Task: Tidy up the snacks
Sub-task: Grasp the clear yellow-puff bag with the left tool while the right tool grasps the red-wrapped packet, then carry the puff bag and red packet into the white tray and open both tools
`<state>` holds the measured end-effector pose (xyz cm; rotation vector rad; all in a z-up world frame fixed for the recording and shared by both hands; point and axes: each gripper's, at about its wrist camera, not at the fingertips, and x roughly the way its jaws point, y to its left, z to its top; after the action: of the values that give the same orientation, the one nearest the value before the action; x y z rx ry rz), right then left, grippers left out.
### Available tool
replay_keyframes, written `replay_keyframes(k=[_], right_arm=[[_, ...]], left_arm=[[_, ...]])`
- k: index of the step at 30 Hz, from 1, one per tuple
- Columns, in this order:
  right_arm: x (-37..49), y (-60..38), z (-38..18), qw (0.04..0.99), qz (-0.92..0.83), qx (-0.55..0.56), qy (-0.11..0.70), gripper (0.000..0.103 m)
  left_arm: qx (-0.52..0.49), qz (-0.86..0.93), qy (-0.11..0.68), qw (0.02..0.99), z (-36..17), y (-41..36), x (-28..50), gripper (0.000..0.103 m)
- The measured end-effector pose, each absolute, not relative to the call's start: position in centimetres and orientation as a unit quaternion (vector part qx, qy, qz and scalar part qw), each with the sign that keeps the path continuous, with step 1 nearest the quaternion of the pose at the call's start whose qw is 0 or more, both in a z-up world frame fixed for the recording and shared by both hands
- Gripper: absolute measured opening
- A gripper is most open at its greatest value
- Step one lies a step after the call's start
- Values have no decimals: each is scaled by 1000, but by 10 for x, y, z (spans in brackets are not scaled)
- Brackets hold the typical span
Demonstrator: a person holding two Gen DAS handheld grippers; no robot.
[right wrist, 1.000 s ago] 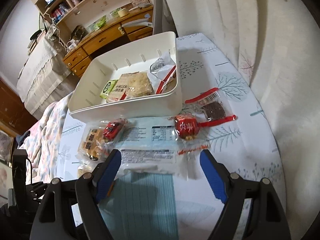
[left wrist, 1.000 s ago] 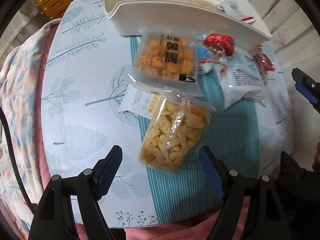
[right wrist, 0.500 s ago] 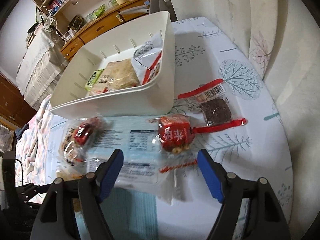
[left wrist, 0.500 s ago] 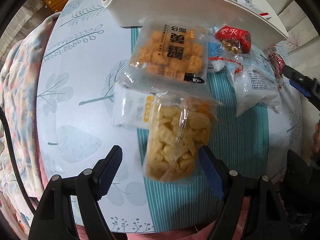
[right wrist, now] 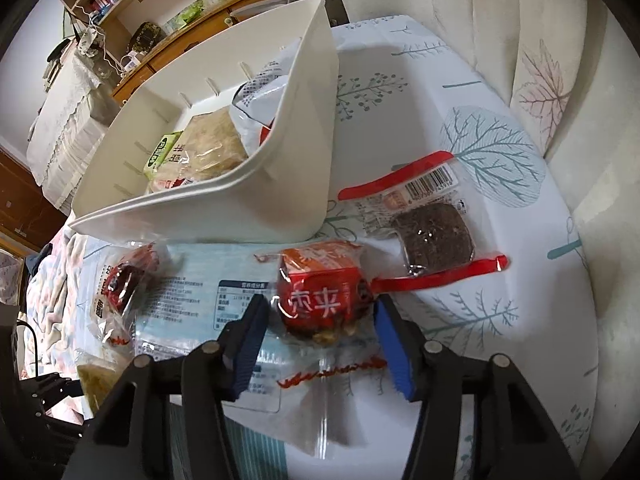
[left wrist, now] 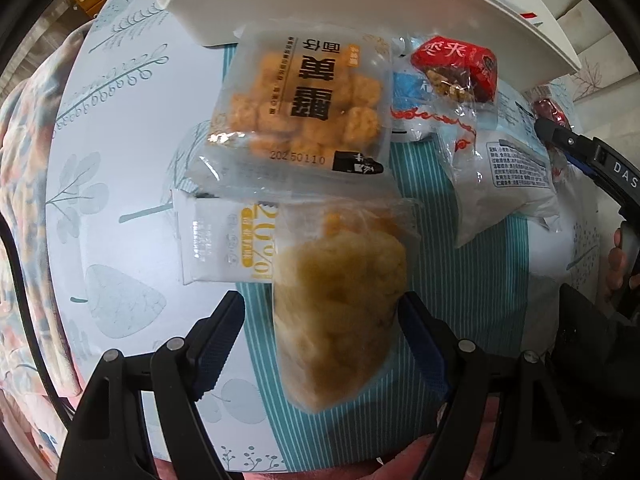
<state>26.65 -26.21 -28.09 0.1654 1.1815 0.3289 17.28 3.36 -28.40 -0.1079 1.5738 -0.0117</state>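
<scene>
A clear bag of pale yellow puffs (left wrist: 336, 312) lies on the teal striped cloth. My left gripper (left wrist: 320, 324) points down over it and is open, one finger on each side of the bag. In the right wrist view a red-wrapped snack (right wrist: 324, 300) sits between the fingers of my right gripper (right wrist: 320, 340). Its jaws are closing, and the blue pads stand right at the wrapper's edges without visibly squeezing it. The white bin (right wrist: 280, 208) behind it holds several packets.
An orange snack bag (left wrist: 308, 108), a white sachet (left wrist: 224, 244) and a white bag (left wrist: 508, 176) lie near the bin (left wrist: 360, 4). A dark cake packet (right wrist: 432, 236) lies right of the red snack; another red packet (right wrist: 124, 280) lies left. Cushions rise at the right.
My left gripper sank toward the puff bag, which now lies between its fingers. My right gripper came down onto the red snack and its jaws narrowed around it.
</scene>
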Motion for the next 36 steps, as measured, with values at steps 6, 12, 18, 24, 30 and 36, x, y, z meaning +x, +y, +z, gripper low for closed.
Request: replay_keyframes(k=[6, 12, 18, 24, 30, 36], right_arm=[[267, -264, -281, 812, 165, 74, 554, 54], [269, -262, -280, 806, 170, 64, 563, 53], [266, -264, -281, 796, 172, 79, 574, 52], [259, -264, -277, 789, 178, 92, 580, 51], [245, -258, -264, 784, 196, 99, 581, 51], [231, -243, -251, 777, 225, 99, 579, 51]], left_arm=[[-54, -7, 713, 699, -290, 26, 179, 73], [-62, -23, 711, 700, -291, 18, 176, 48], [-63, -34, 713, 697, -292, -1, 178, 34], [-59, -34, 711, 700, -284, 5, 174, 29], [-69, -26, 697, 713, -266, 13, 165, 29], [-83, -20, 691, 718, -249, 30, 162, 29]])
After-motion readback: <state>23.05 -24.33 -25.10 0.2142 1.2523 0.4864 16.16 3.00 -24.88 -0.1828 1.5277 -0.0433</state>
